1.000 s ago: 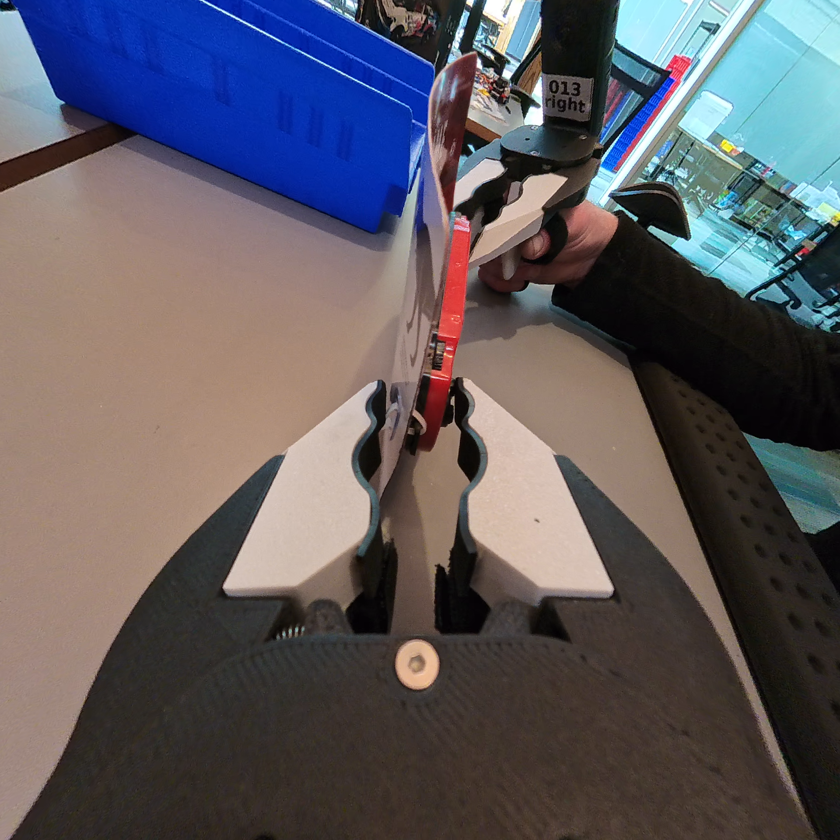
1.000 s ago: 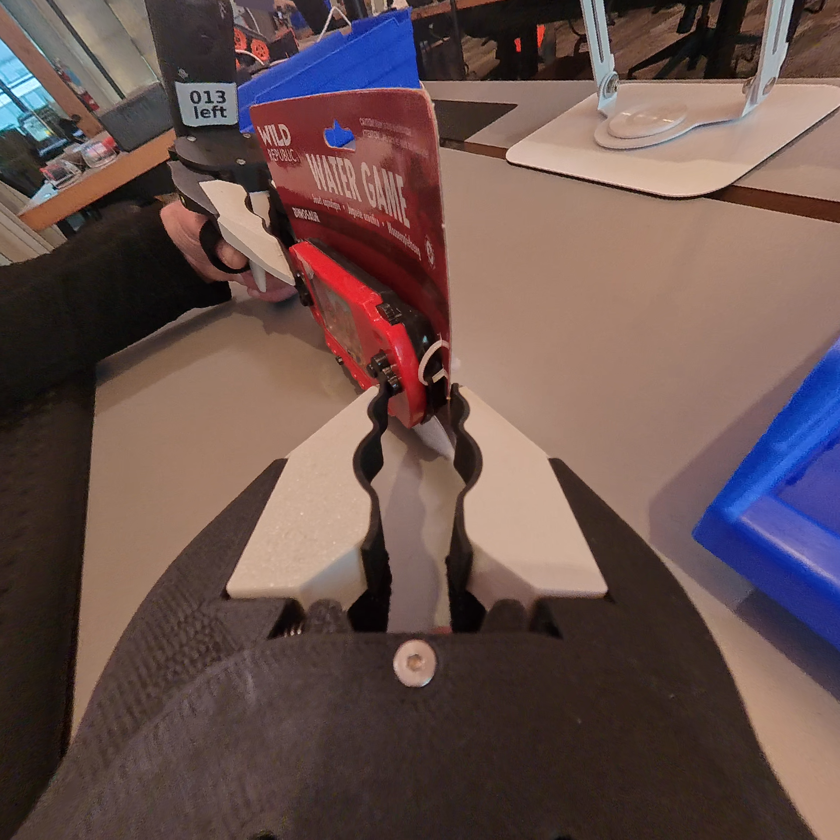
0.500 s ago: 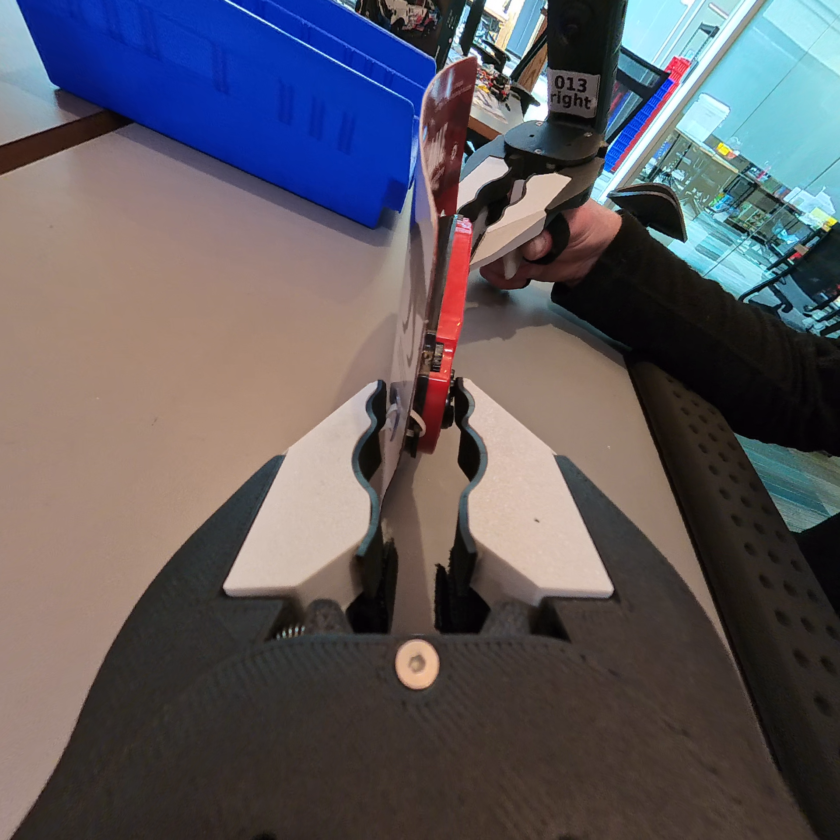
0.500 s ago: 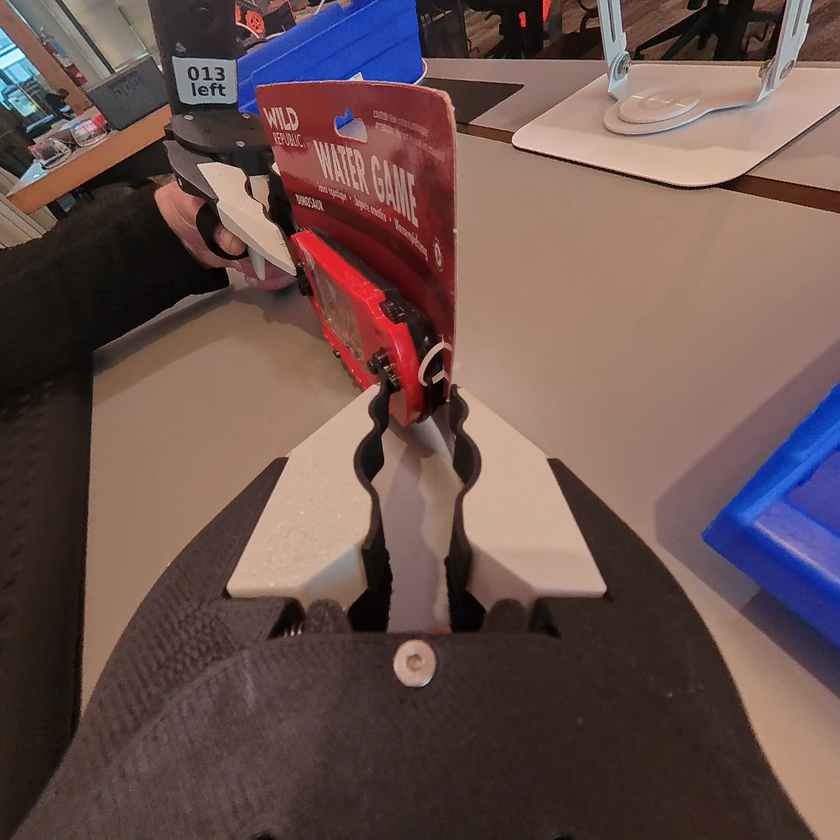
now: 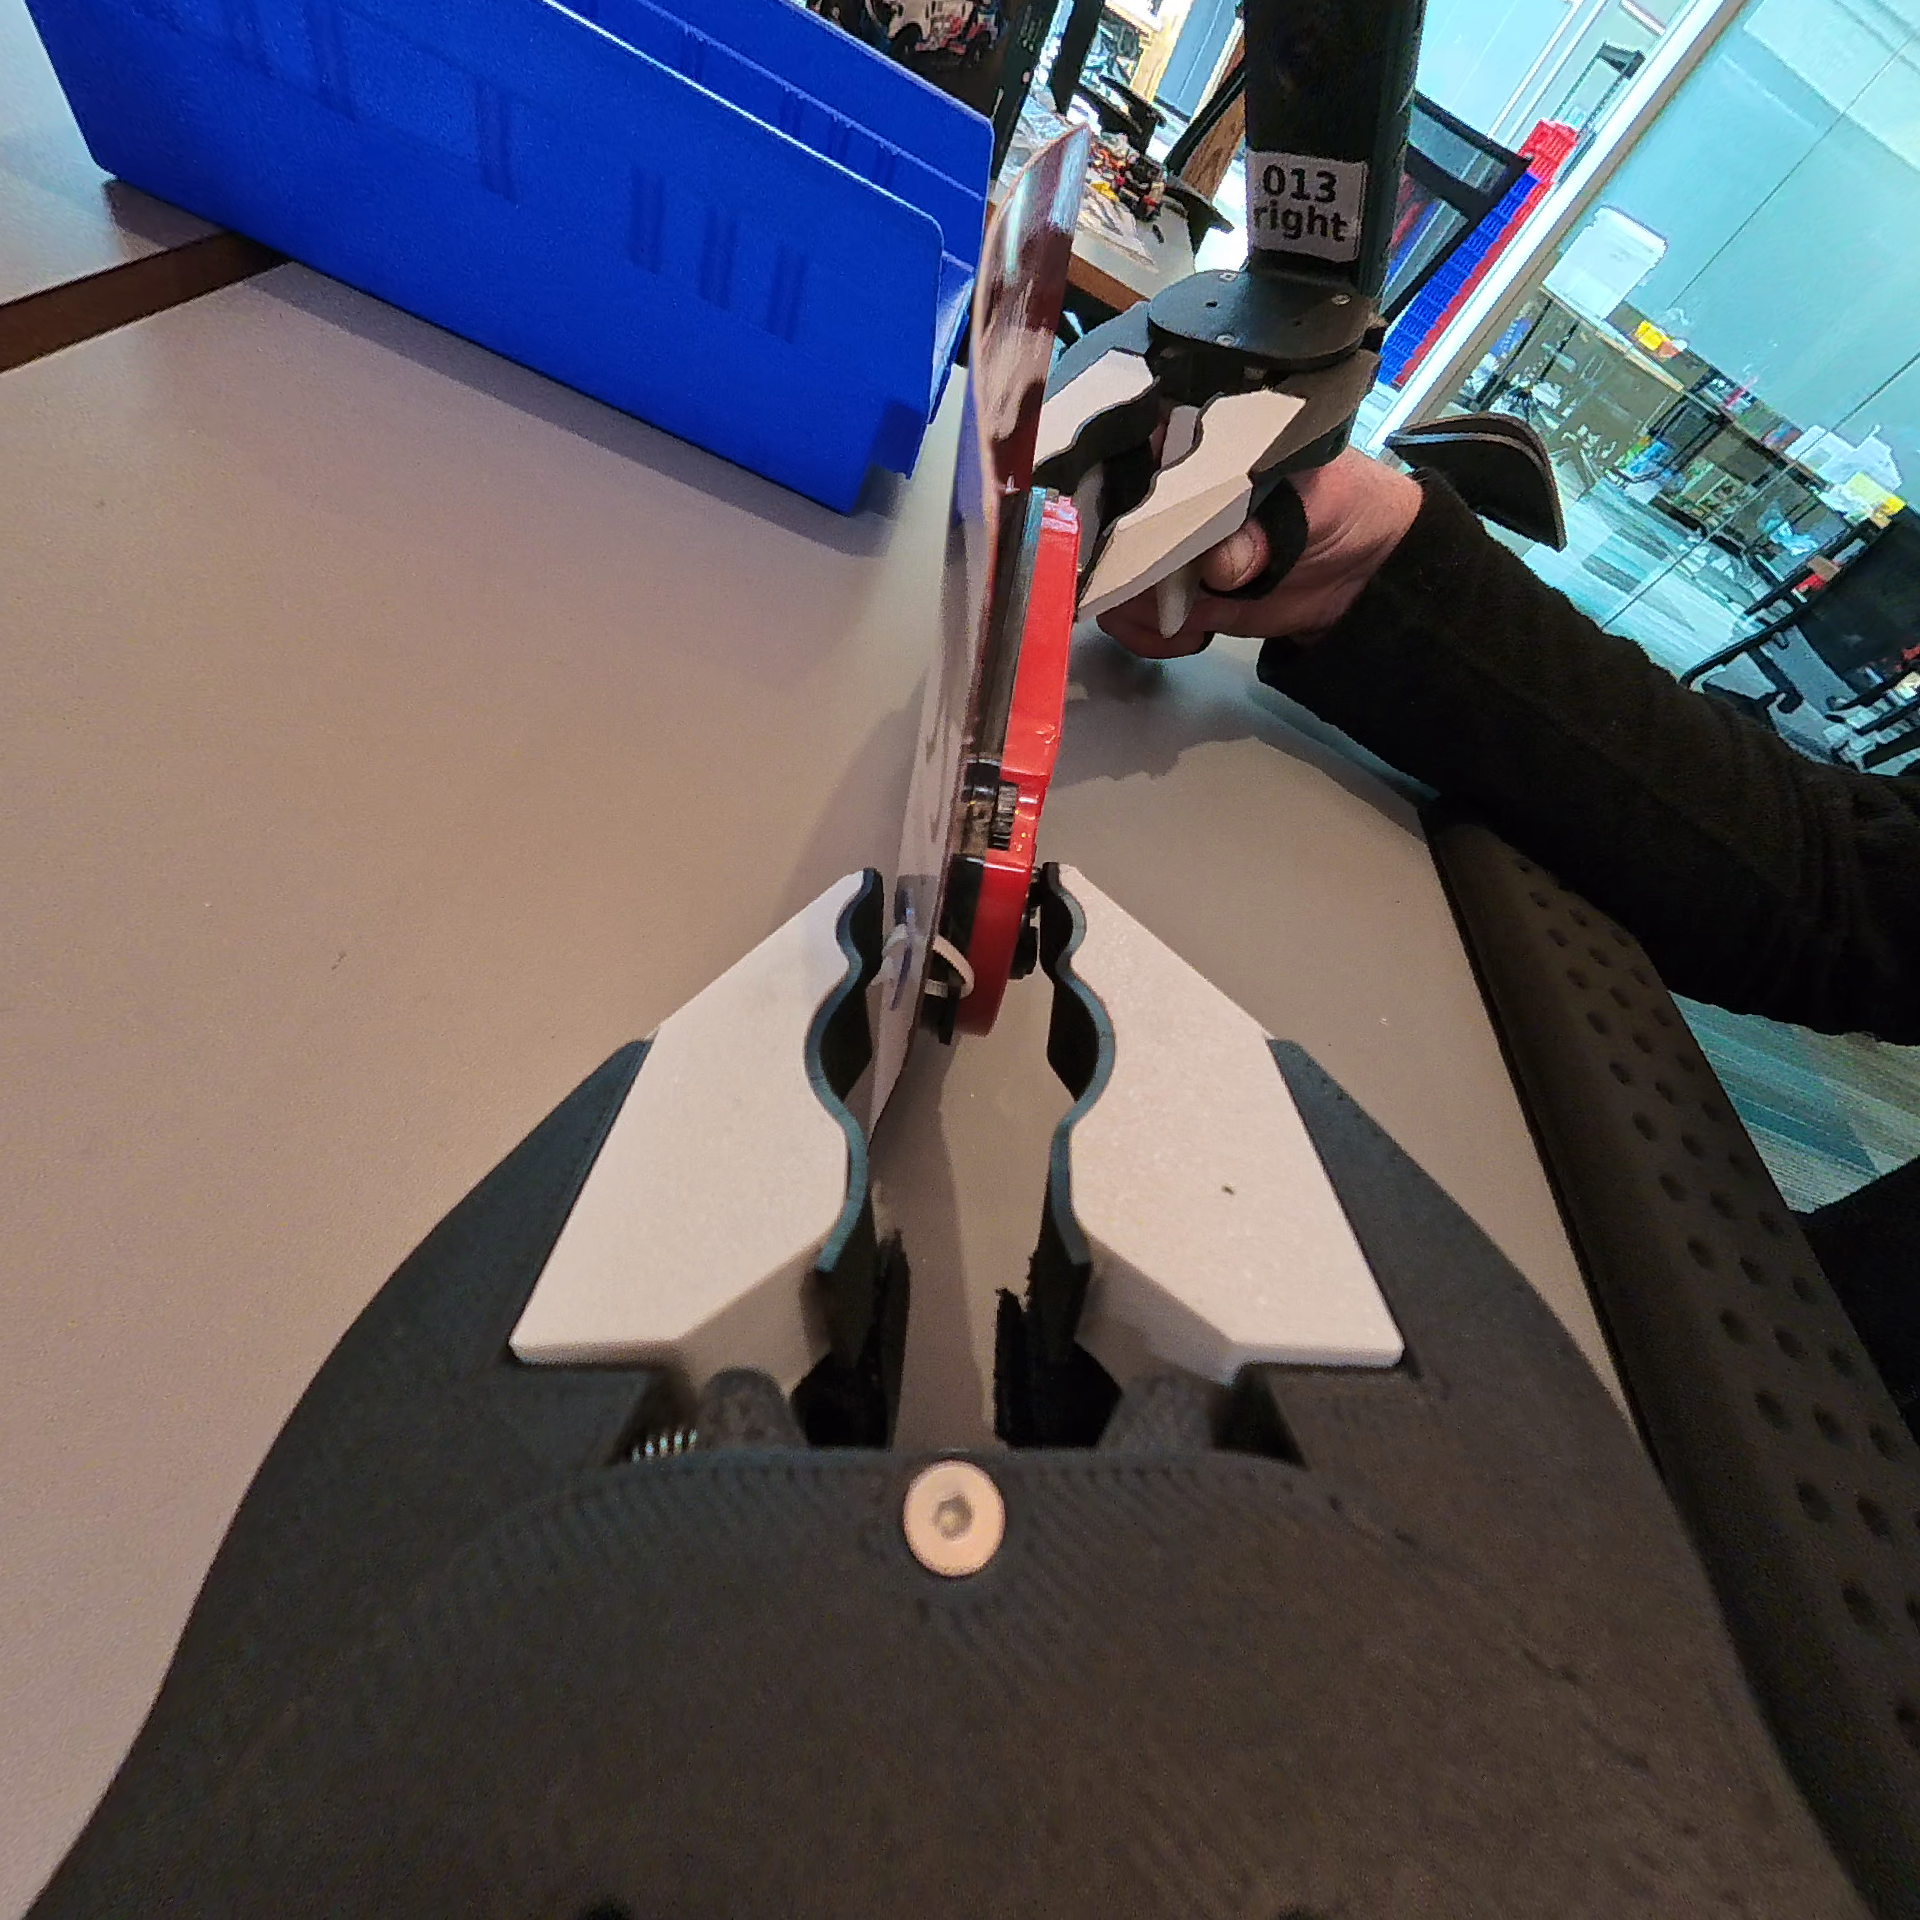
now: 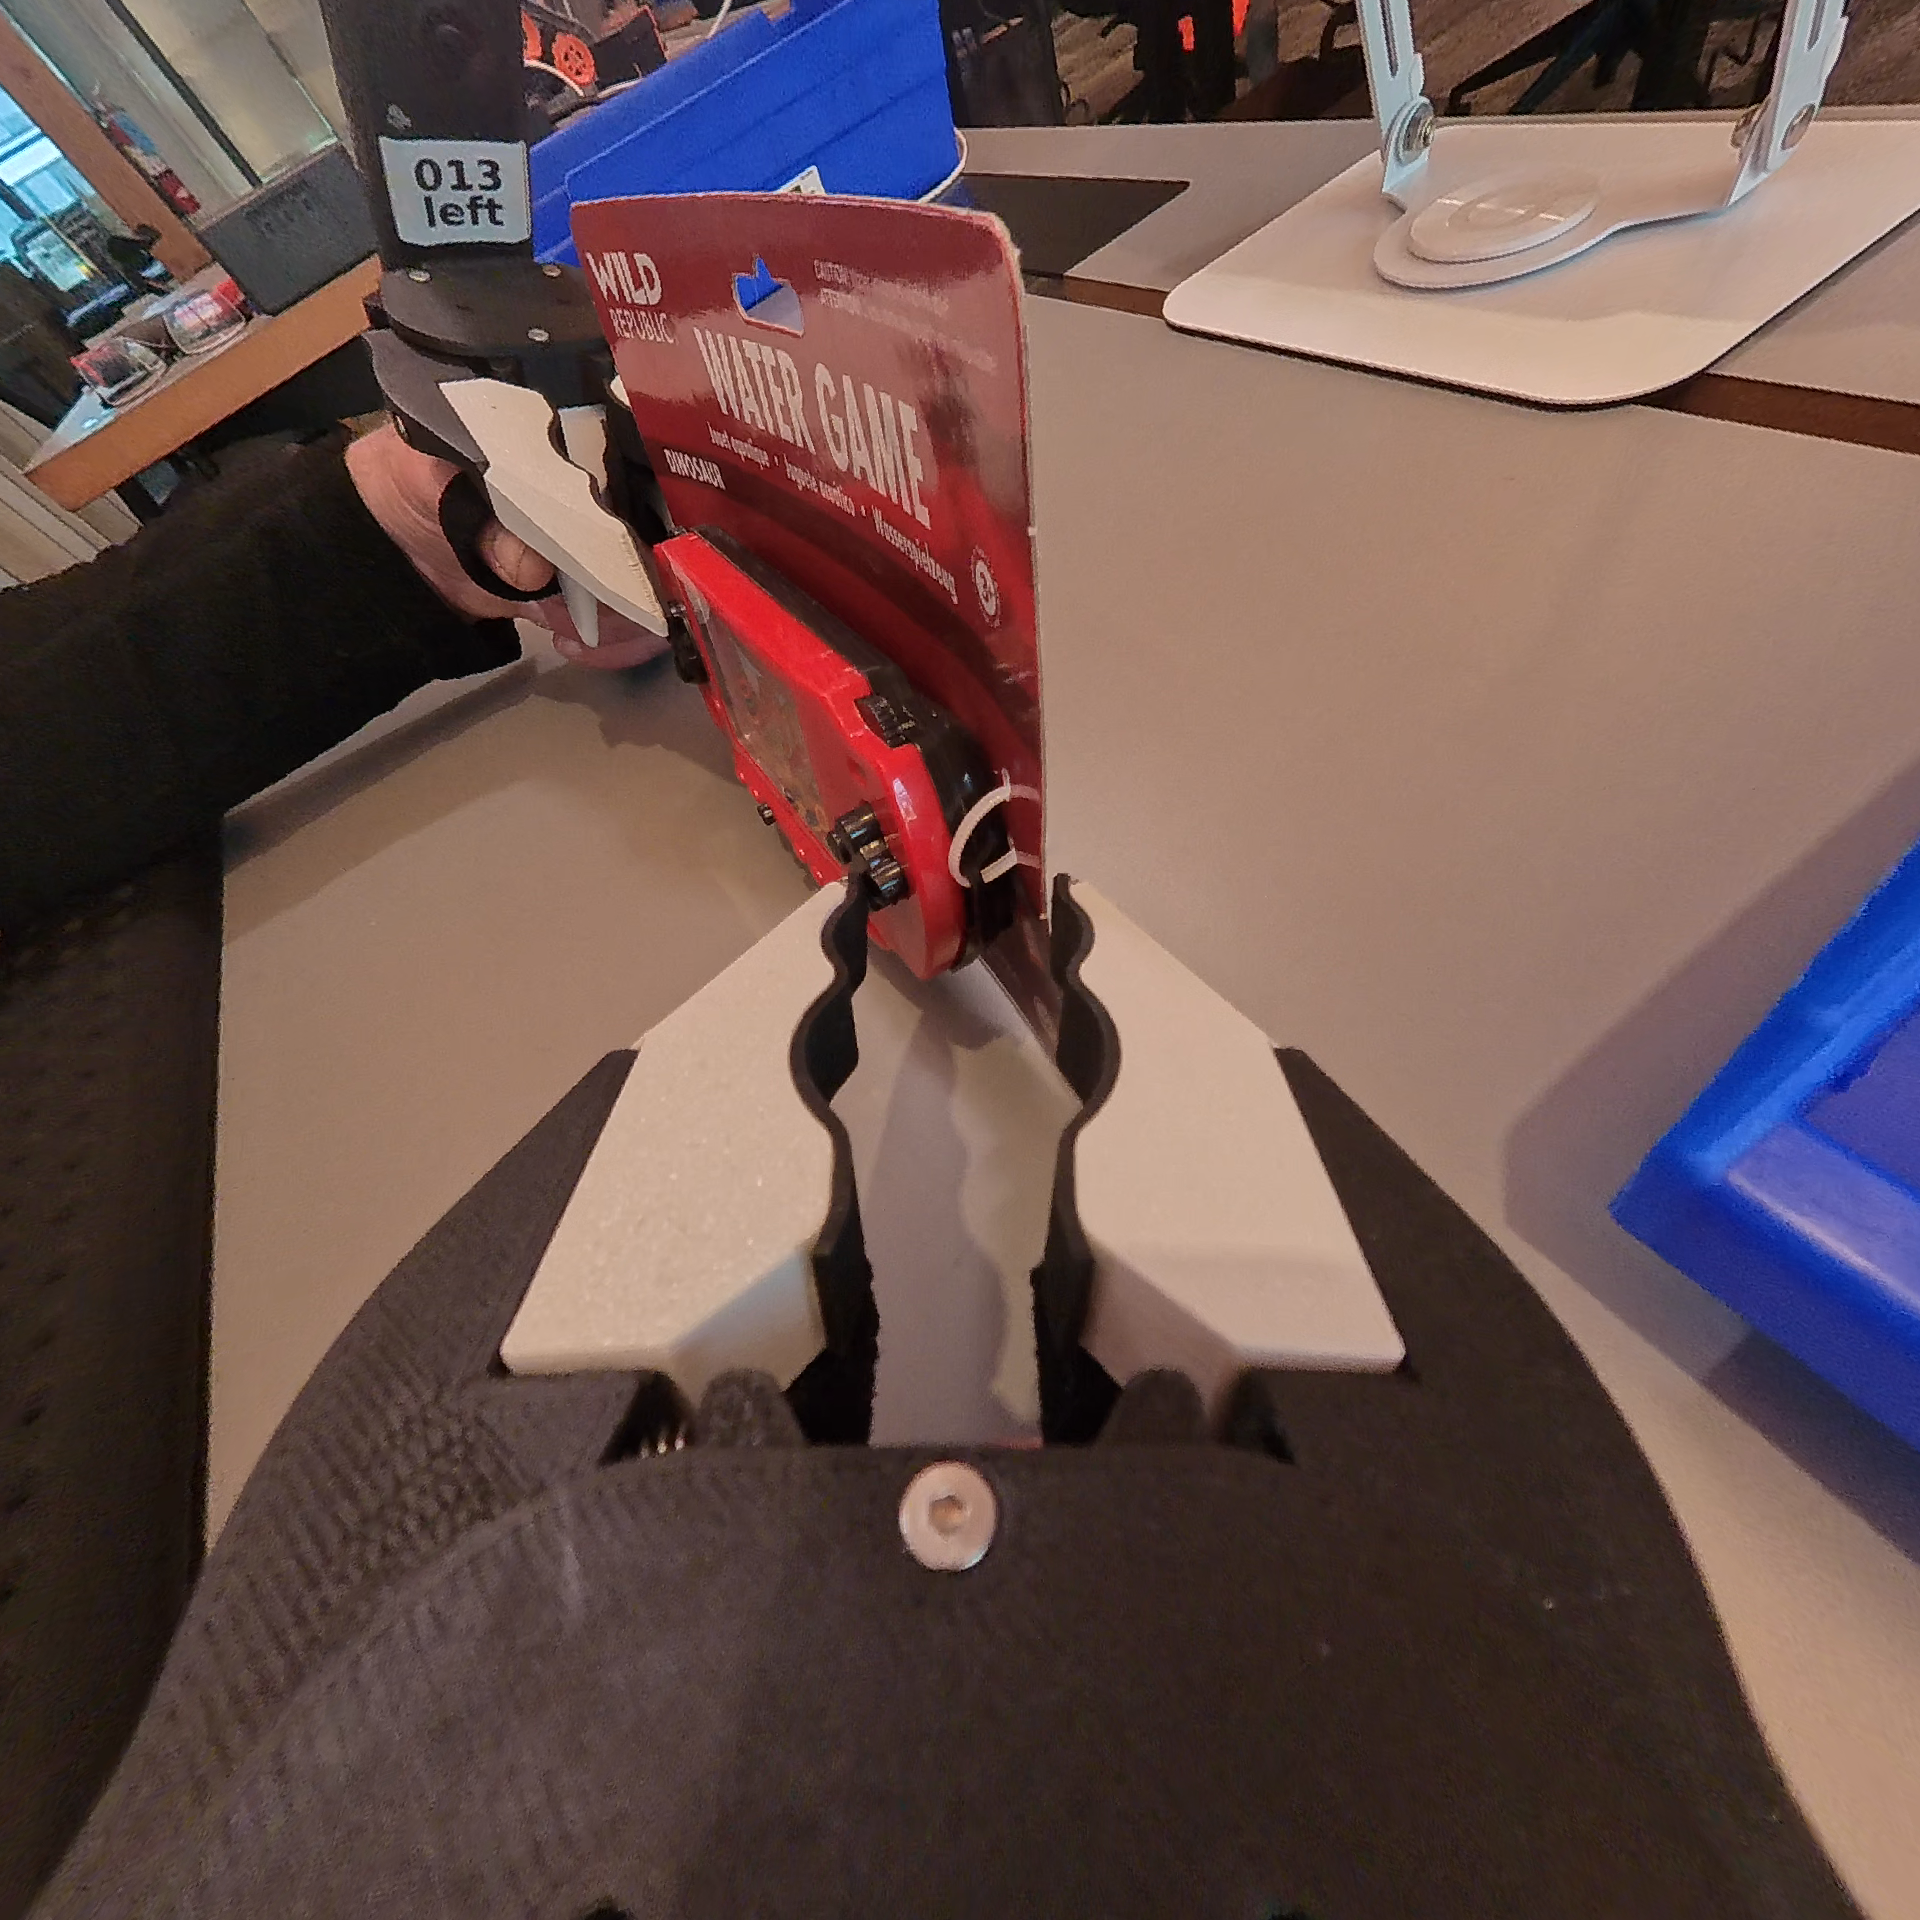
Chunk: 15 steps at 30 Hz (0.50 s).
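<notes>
Claws left (image 5: 956, 914) and right (image 6: 951, 914) each pinch opposite ends of carded toy (image 6: 831, 623).

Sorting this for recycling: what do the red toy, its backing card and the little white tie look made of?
The red handheld toy looks like hard glossy plastic: moulded edges, sharp highlights. The dark red backing card seems coated cardboard: thin, slightly curved, with a pale raw edge. The thin white tie is probably a plastic zip tie, though it is small.
</notes>
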Motion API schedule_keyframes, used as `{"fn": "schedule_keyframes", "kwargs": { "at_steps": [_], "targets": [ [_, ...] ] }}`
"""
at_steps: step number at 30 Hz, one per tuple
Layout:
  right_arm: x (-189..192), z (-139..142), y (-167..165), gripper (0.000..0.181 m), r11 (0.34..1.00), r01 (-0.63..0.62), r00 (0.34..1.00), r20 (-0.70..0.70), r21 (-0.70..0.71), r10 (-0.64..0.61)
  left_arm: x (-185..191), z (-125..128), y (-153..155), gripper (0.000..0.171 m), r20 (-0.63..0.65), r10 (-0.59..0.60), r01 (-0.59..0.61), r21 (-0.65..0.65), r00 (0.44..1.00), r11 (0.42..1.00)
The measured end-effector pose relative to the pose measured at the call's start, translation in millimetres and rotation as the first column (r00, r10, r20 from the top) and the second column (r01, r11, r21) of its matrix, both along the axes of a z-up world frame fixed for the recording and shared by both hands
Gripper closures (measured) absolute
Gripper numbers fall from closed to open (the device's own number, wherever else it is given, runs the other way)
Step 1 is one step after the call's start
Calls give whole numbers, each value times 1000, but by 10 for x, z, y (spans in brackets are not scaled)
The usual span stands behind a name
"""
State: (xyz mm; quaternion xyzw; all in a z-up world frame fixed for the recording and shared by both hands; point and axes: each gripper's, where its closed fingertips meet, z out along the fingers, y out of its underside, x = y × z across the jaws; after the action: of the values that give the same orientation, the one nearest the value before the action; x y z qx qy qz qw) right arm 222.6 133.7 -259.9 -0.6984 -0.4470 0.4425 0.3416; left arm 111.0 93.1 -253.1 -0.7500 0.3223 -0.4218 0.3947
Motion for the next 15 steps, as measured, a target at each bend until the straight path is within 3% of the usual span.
{"fn": "schedule_keyframes", "kwargs": {
  "at_steps": [15],
  "targets": [
    [-114, 22, -39, 133, 1000, -27, 999, -27, 13, 27, -70, 2, -125, 146, -6, -40, 40, -47, 999, 998]
  ]
}}
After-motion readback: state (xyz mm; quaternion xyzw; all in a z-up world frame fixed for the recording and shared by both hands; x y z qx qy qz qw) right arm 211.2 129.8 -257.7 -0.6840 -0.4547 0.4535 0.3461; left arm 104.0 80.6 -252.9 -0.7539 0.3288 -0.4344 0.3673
